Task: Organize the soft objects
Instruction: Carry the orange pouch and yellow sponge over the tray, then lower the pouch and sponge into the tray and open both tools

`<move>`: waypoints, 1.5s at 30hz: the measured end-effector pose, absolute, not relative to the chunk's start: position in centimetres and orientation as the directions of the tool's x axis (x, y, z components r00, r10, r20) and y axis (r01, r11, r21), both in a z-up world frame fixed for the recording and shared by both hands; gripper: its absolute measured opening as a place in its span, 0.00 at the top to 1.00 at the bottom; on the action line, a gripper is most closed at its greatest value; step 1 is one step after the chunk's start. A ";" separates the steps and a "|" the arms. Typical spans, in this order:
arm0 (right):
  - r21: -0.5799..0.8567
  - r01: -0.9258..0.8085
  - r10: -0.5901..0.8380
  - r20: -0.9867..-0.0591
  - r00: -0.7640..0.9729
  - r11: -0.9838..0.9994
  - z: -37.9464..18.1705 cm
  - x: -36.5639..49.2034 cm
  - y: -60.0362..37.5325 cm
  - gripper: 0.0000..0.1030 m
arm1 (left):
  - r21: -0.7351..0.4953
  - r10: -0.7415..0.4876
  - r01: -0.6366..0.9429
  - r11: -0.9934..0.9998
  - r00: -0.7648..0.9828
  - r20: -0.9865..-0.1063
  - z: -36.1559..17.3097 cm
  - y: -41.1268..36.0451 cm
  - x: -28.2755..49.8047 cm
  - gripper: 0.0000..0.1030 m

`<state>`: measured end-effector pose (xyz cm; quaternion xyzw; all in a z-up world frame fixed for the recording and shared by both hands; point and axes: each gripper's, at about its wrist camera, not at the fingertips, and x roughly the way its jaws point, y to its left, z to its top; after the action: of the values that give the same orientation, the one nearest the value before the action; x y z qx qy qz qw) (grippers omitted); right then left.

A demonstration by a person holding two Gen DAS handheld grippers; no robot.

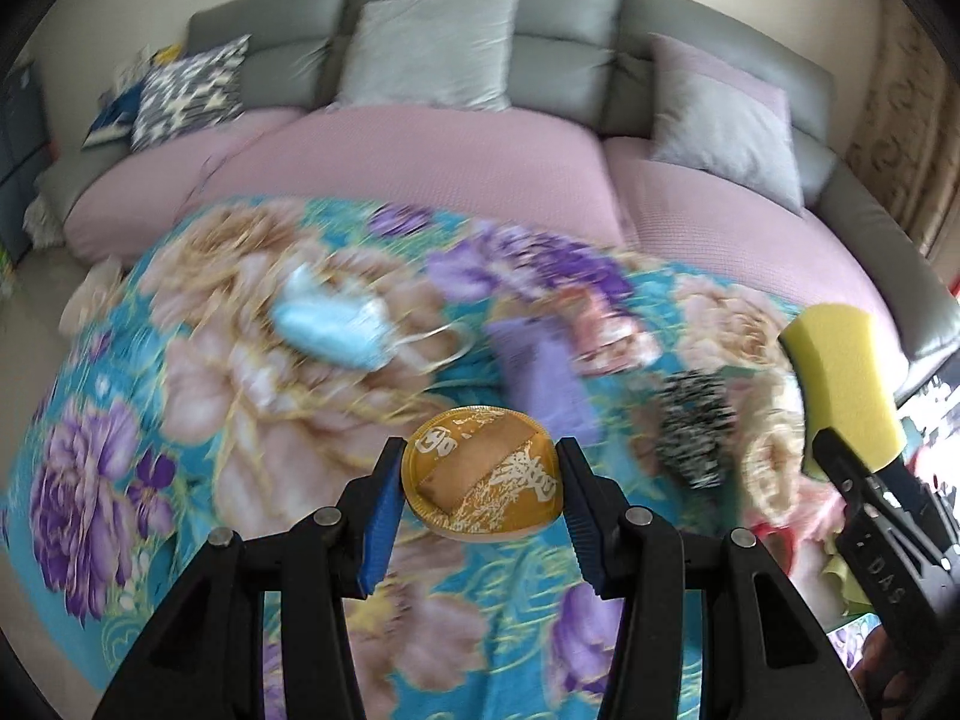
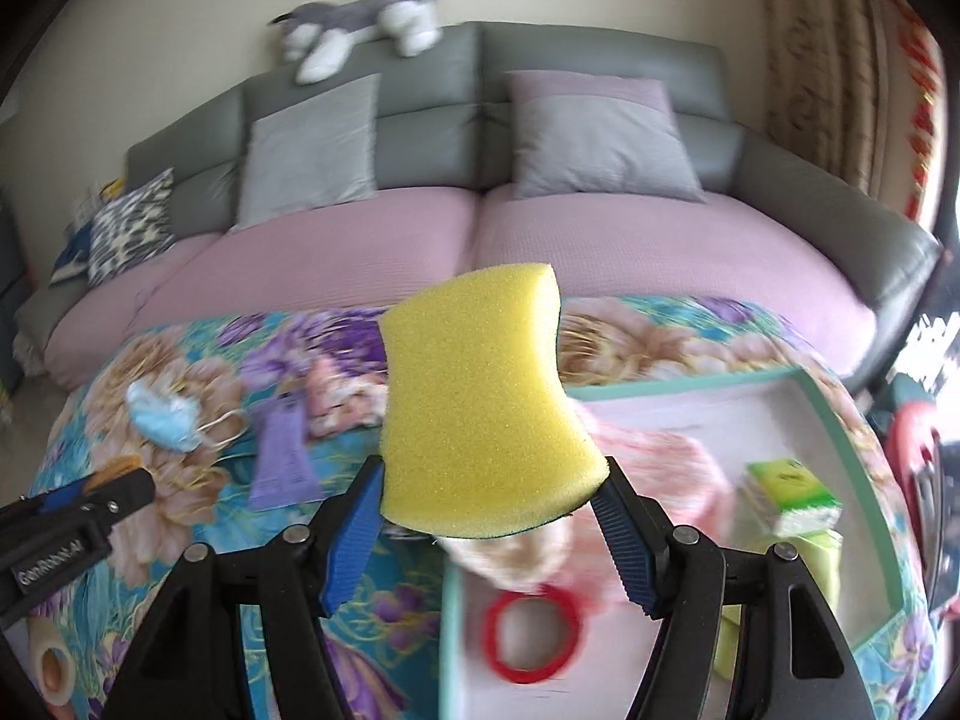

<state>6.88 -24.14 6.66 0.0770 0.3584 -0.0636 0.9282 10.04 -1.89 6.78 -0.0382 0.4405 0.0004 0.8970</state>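
Observation:
My left gripper (image 1: 480,480) is shut on a round golden powder puff (image 1: 483,471) with white lettering, held above the floral blanket (image 1: 180,420). My right gripper (image 2: 489,480) is shut on a yellow sponge (image 2: 480,396) that stands upright between the blue pads. The same yellow sponge (image 1: 840,384) shows at the right edge of the left wrist view. On the blanket lie a crumpled blue face mask (image 1: 330,324), a purple pack (image 1: 540,378), a pink patterned item (image 1: 606,330) and a black-and-white speckled item (image 1: 696,432).
A shallow tray with a teal rim (image 2: 840,414) sits right on the blanket, holding a red ring (image 2: 531,636), a pink fluffy thing (image 2: 654,450), a green tissue pack (image 2: 786,492). Behind stands a grey sofa (image 2: 570,60) with cushions and a plush dog (image 2: 360,30).

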 end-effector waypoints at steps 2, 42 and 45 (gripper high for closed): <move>0.108 0.216 -0.084 -0.689 0.720 0.970 6.2 6.8 -25.7 0.31 | -0.062 -0.057 0.013 0.998 0.625 -0.779 7.4 -4.1 10.4 0.51; 0.179 0.570 -0.207 -0.811 0.547 0.802 1.1 4.1 -39.6 0.27 | -0.144 -0.383 0.466 0.873 0.471 -0.795 3.9 -25.2 13.8 0.35; 0.164 0.570 -0.221 -0.809 0.545 0.805 1.3 3.9 -39.6 0.23 | -0.145 -0.384 0.463 0.875 0.479 -0.789 4.4 -24.9 13.7 0.25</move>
<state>3.92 -39.56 1.27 0.2093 0.4169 -0.2317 0.8536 13.68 -24.89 4.36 0.0441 0.4469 -0.2465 0.8588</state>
